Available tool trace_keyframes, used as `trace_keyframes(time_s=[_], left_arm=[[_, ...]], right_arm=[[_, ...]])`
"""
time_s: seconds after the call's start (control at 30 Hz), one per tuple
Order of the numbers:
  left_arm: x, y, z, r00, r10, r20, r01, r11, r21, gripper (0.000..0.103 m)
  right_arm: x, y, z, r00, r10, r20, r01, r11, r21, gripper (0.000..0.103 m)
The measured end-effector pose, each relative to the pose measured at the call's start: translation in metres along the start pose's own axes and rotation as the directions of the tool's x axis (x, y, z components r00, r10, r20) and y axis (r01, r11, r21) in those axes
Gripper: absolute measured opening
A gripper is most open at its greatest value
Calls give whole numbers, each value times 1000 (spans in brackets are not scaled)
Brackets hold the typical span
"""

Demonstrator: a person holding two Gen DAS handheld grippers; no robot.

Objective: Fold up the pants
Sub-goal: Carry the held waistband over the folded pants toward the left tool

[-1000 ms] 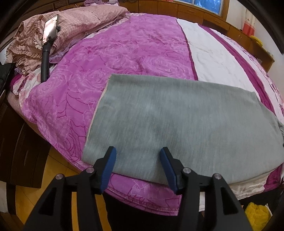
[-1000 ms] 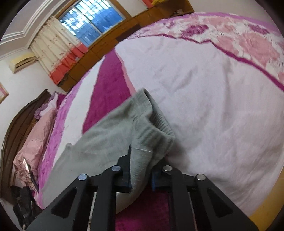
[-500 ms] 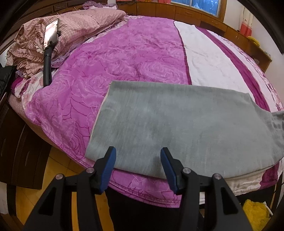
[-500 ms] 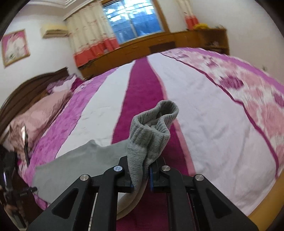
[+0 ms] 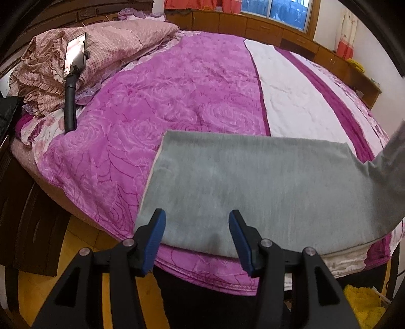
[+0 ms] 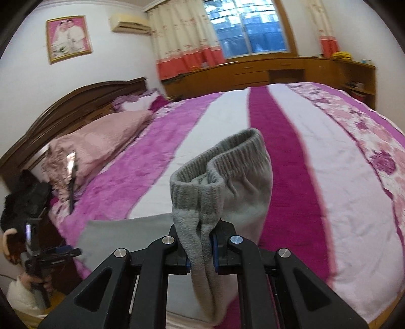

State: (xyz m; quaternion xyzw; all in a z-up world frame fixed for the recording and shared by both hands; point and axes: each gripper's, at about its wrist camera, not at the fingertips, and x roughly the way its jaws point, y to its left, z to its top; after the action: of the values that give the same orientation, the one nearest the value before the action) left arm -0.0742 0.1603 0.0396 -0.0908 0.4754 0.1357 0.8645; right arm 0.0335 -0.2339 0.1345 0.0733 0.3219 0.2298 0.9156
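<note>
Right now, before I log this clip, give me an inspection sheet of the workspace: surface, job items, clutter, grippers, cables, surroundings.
Surface: bed with a purple, white and magenta striped cover; it bears the work.
Job's things: grey pants lie flat near the bed's near edge; their ribbed end is lifted off the bed.
Clutter: phone on a black stand beside the pink pillows; a yellow item on the floor, unclear.
Grippers: left gripper open above the pants' near edge, pads not touching the cloth; right gripper shut on the pants' ribbed end.
Cables: nothing seen.
Surroundings: dark headboard, curtained window, wooden cabinets, framed picture, wall air conditioner.
</note>
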Motion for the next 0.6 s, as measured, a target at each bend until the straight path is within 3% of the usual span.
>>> trace_keyframes(time_s=[0.3,0.6], left_arm=[[11,15,4,1000,-15,10,15,999,-31,55],[13,20,2,999,-40,31,41,998,-49,55]], right_arm=[[41,81,4,989,101,-106,-109,992,-71,4],[112,150,-34,946,153,-286,-197,971,-133,5]])
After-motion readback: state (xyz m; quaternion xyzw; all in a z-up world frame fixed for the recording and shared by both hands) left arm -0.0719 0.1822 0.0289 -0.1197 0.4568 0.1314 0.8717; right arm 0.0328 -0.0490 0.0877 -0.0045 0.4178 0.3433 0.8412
